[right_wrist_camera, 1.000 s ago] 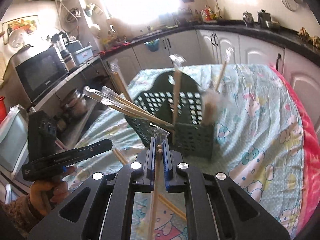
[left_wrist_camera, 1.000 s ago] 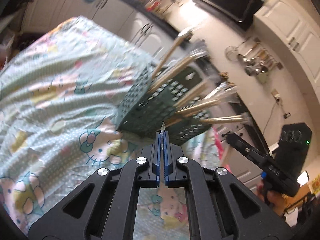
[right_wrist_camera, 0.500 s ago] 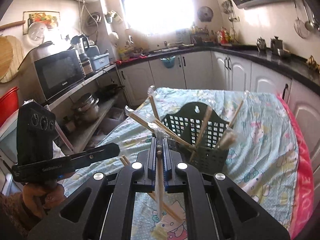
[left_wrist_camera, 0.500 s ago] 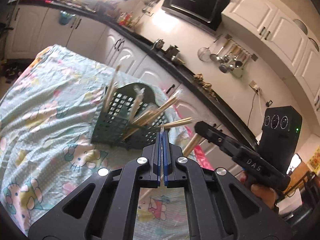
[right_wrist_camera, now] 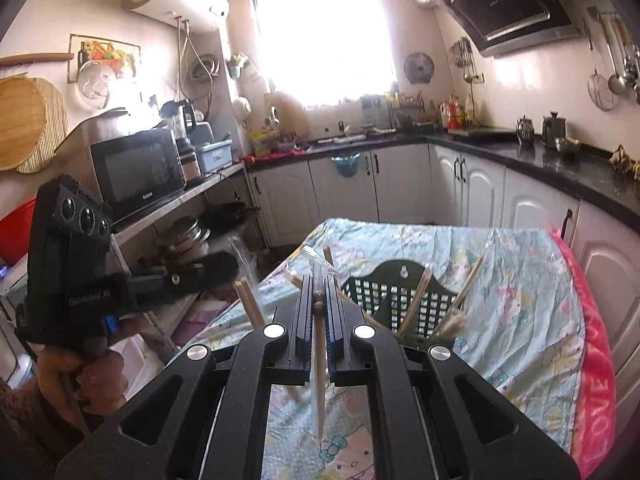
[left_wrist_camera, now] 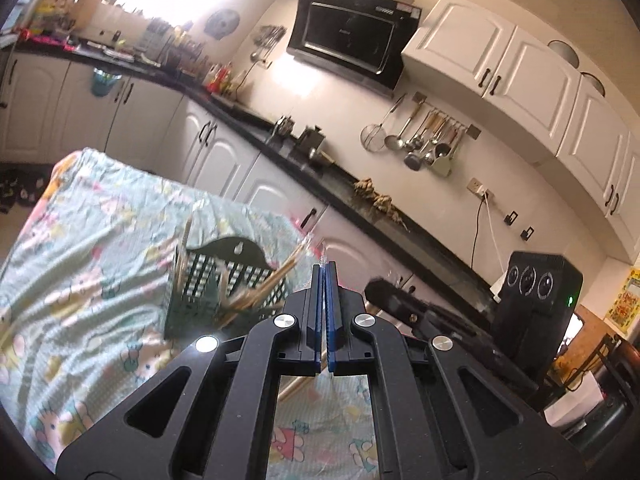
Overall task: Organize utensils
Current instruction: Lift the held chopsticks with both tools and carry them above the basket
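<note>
Gripping a wrapped chopstick (right_wrist_camera: pixel 319 360) in the right gripper (right_wrist_camera: pixel 319 284), at the centre of the right wrist frame: blue pads closed almost fully on its upper part, bare length hanging down past the bottom of the jaws over the cloth, and a crinkle of clear wrapper sticking up above the fingertips.

Pinching a second wrapped chopstick (right_wrist_camera: pixel 249 306) in the left gripper (left_wrist_camera: pixel 325 276), jaws pressed completely together on the clear wrapper, with only a sliver of plastic showing above the tips in the left wrist frame. Hanging below that gripper's nose at left of centre in the right wrist frame, tilted, and clear of the cloth.

Looking past both sets of tongs to a dark green slotted basket (right_wrist_camera: pixel 404 284), standing upright on a cartoon-print tablecloth (right_wrist_camera: pixel 520 280), just right of centre in the right wrist frame and left of centre in the left wrist frame. Already holding several more chopsticks (right_wrist_camera: pixel 416 304), leaning outward at different angles, some with wrappers on.

Showing a pink blanket edge (right_wrist_camera: pixel 592 340) along the right side of the cloth. Showing a hand (right_wrist_camera: pixel 80 372) around the left gripper's handle at lower left.
</note>
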`<action>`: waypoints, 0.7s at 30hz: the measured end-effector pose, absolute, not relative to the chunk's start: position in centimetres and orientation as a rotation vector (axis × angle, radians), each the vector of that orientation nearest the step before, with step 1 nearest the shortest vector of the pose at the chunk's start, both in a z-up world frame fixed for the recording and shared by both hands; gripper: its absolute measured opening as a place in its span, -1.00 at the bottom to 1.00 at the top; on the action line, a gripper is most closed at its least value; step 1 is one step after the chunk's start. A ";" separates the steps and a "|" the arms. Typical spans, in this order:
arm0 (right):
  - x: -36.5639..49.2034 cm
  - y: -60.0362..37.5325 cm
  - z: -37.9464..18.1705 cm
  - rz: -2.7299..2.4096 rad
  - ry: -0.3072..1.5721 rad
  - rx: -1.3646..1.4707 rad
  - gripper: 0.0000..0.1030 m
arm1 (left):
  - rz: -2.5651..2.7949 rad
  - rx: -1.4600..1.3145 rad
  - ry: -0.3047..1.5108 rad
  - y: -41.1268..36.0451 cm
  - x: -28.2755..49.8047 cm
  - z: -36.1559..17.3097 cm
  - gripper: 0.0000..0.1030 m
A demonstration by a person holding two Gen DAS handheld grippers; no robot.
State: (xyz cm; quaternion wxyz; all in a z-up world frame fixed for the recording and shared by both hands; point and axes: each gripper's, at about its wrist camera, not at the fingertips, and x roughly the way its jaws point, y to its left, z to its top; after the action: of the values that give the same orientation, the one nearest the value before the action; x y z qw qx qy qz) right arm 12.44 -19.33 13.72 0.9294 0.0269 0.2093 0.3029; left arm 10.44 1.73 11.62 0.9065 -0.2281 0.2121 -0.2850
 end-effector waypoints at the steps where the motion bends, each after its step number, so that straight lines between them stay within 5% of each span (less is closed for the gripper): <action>1: 12.4 -19.5 13.8 0.616 0.421 0.053 -0.89 | -0.593 -0.472 0.433 1.8 10.5 12.0 -1.00; 21: 10.2 -20.9 16.7 0.553 0.271 0.034 -0.89 | -0.610 -0.458 0.311 2.9 12.3 20.2 -1.00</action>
State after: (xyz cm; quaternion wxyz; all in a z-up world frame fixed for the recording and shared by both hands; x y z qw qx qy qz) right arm 10.23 -20.86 16.69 0.9529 0.0166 0.1332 0.2721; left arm 12.26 2.94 20.16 0.9163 -0.2227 0.1512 -0.2966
